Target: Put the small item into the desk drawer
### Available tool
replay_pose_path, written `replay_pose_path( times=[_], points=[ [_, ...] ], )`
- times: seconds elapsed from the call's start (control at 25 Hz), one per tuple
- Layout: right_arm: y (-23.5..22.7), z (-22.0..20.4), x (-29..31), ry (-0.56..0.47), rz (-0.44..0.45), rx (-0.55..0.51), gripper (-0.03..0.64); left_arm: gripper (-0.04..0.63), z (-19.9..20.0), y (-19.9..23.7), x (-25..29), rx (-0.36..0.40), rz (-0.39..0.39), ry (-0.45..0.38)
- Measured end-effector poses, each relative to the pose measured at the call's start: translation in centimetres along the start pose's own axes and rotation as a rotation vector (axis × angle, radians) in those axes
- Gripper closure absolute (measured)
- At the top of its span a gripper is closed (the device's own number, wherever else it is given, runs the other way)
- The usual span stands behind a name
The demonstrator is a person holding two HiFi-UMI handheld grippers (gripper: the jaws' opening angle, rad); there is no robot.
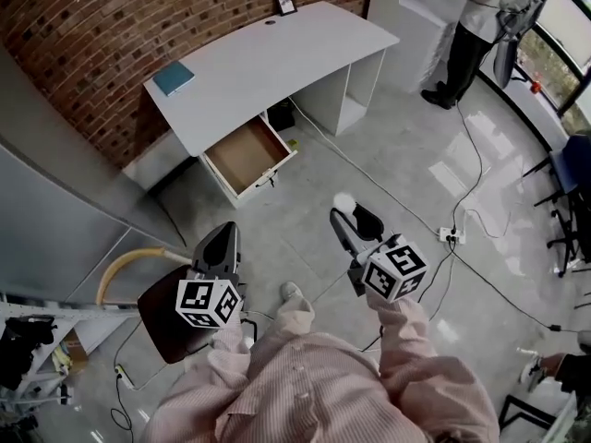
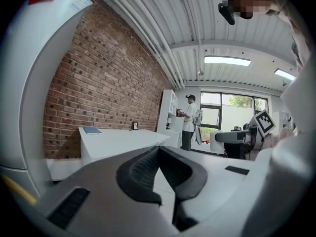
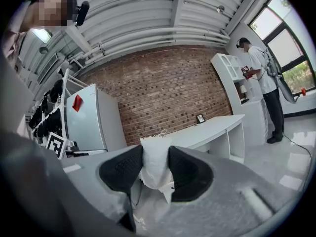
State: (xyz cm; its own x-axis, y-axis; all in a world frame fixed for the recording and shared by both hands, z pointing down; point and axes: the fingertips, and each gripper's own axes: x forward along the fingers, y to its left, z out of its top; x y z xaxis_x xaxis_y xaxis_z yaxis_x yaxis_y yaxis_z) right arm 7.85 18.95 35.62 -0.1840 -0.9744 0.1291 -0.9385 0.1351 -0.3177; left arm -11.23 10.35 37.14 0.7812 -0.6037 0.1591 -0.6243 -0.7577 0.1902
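A white desk [image 1: 277,58] stands against the brick wall, and its wooden drawer [image 1: 246,154] is pulled open and looks empty. My right gripper [image 1: 349,215] is held over the floor, about a step short of the drawer, shut on a small white crumpled item [image 1: 343,200]. In the right gripper view the white item [image 3: 155,162] sits pinched between the black pads [image 3: 187,174], with the desk [image 3: 207,132] beyond. My left gripper [image 1: 224,233] is lower left of the drawer, shut on nothing. Its jaws [image 2: 159,149] meet at the tips, and the desk [image 2: 118,137] lies ahead.
A teal book [image 1: 174,78] and a small picture frame [image 1: 285,3] lie on the desk. A person [image 1: 471,35] stands at the white shelving at far right. Cables and a power strip [image 1: 450,235] cross the floor at right. A brown seat [image 1: 166,321] is by my left side.
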Motion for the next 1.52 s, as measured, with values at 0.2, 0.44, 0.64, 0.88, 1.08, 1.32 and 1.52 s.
replay_pose_path(
  times=[0.2, 0.44, 0.64, 0.88, 1.08, 1.32, 1.52],
  points=[
    [-3.3, -0.5, 6.0, 0.087, 0.020, -0.003, 0.456, 0.597, -0.3, 2.8, 4.7, -0.038, 0.029, 0.026],
    [-5.1, -1.3, 12.4, 0.148, 0.060, -0.007, 0.456, 0.597, -0.4, 6.2, 7.3, -0.097, 0.059, 0.008],
    [-5.4, -1.5, 15.7, 0.160, 0.095, 0.028, 0.456, 0.597, -0.4, 8.8, 7.8, -0.087, 0.108, 0.013],
    [-6.5, -1.7, 19.5, 0.182, 0.111, 0.019, 0.456, 0.597, -0.6, 11.4, 9.9, -0.104, 0.136, 0.022],
    [-7.8, -2.8, 23.6, 0.216, 0.151, 0.030, 0.456, 0.597, -1.8, 13.7, 12.9, -0.133, 0.174, 0.043],
    [-9.1, -3.8, 29.0, 0.289, 0.221, 0.028, 0.456, 0.597, -3.3, 16.2, 17.3, -0.193, 0.226, 0.094],
    [-10.9, -5.6, 33.5, 0.377, 0.262, 0.010, 0.456, 0.597, -5.4, 18.4, 20.7, -0.254, 0.276, 0.144]
  ],
)
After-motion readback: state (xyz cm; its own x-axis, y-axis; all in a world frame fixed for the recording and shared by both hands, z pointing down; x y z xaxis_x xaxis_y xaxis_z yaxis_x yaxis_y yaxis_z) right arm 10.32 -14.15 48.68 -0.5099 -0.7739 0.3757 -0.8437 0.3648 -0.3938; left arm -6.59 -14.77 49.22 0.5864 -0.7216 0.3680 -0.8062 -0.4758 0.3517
